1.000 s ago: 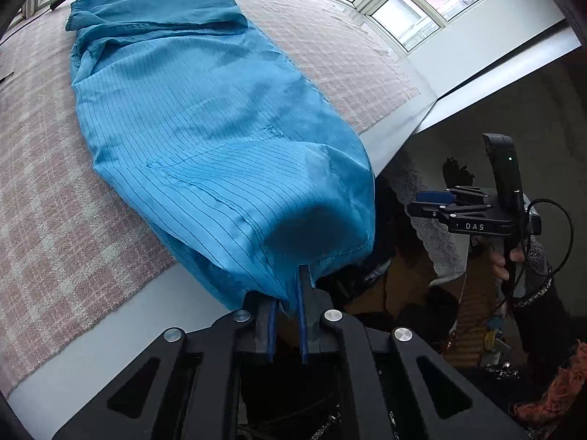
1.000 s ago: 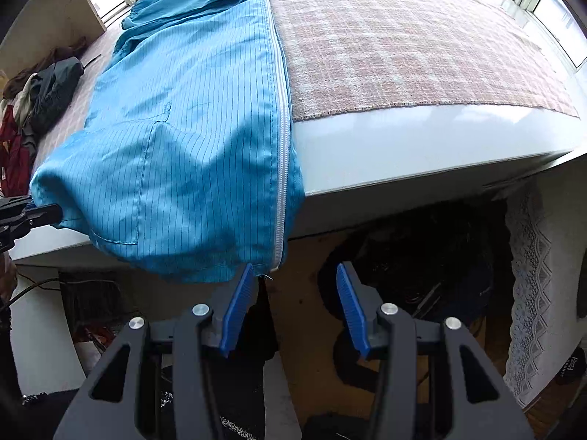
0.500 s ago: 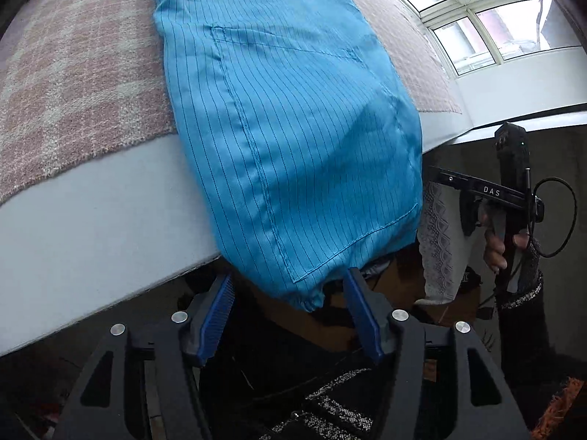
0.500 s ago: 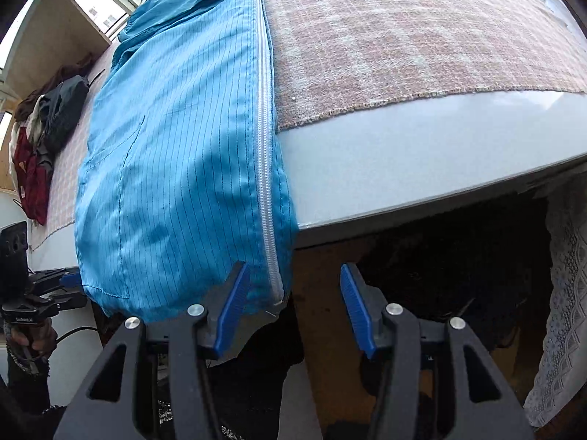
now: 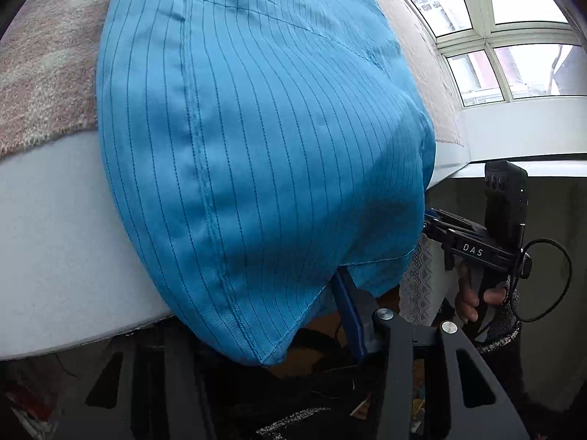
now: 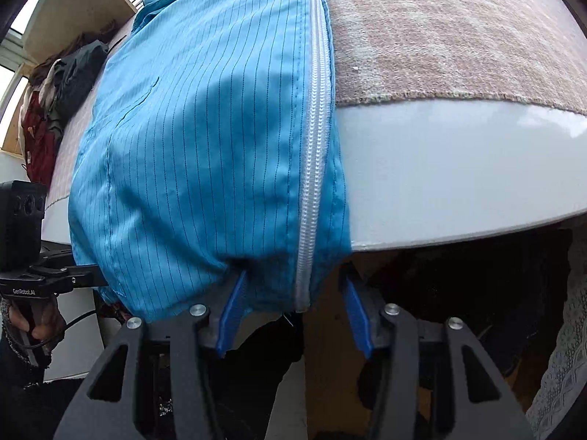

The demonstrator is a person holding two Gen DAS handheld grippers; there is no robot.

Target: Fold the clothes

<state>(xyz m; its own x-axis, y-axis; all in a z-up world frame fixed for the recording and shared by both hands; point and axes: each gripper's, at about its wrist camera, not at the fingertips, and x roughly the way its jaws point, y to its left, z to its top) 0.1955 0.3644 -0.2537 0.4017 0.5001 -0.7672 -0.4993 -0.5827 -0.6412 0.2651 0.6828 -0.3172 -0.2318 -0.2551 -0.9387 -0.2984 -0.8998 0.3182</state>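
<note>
The blue coat hangs over the left gripper and hides one finger, so only one blue pad shows. The coat's top is cut off by the picture edge. On the right gripper, the hem covers both pad tips. The clothes pile is too blurry to sort out.

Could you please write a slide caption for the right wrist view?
Open right tool straddling the zippered hem of a blue pinstriped garment hanging over the table edge.
</note>
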